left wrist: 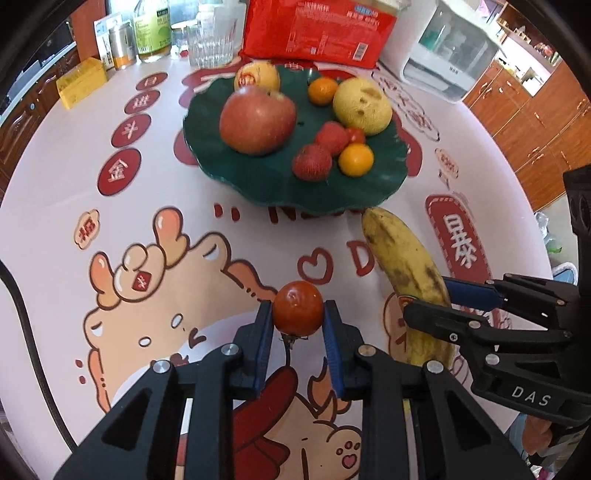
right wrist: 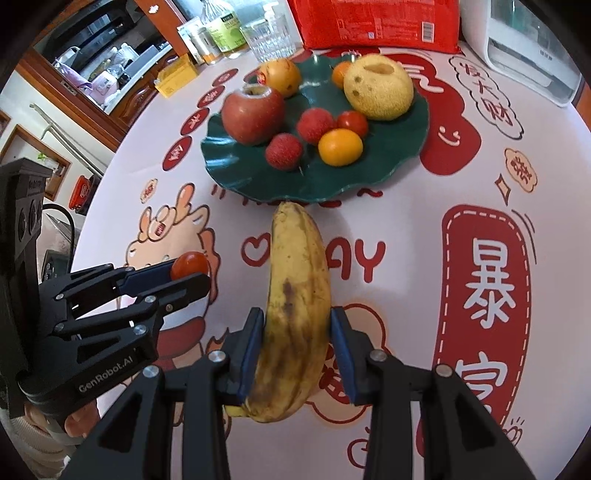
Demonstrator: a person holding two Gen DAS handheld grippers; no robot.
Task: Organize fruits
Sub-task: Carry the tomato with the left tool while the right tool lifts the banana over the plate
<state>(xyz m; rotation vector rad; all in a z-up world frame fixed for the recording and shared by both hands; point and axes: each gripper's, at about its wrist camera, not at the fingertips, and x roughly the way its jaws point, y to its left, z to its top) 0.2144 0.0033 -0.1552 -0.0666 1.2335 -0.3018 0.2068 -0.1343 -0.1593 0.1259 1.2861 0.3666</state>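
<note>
- One round table under a printed cartoon cloth carries everything; its far edge is crowded, while the near half, between the plate and the grippers, is mostly bare cloth.
- Along that far edge stand a red packet, a white appliance toward the far right, a clear glass, a bottle, a tin and a yellow box at the far left.
- The dark green wavy plate sits in the far middle of the table, its front rim just short of the banana's tip; bare cloth lies to its left and right.
- On the plate: a red apple at the left, a yellow melon at the right, a yellow-red fruit at the back, two oranges, two bumpy red berries and a small tomato in the middle front.
- The spotted banana lies lengthwise in front of the plate, its stem end toward the near edge.
- The right gripper is clamped on the banana at medium width, both blue pads pressing its sides near the lower half.
- The left gripper stands to the banana's left, narrowed onto a small red tomato pinched between the pad tips, stem pointing down, above the cartoon print on the near part of the table.
</note>
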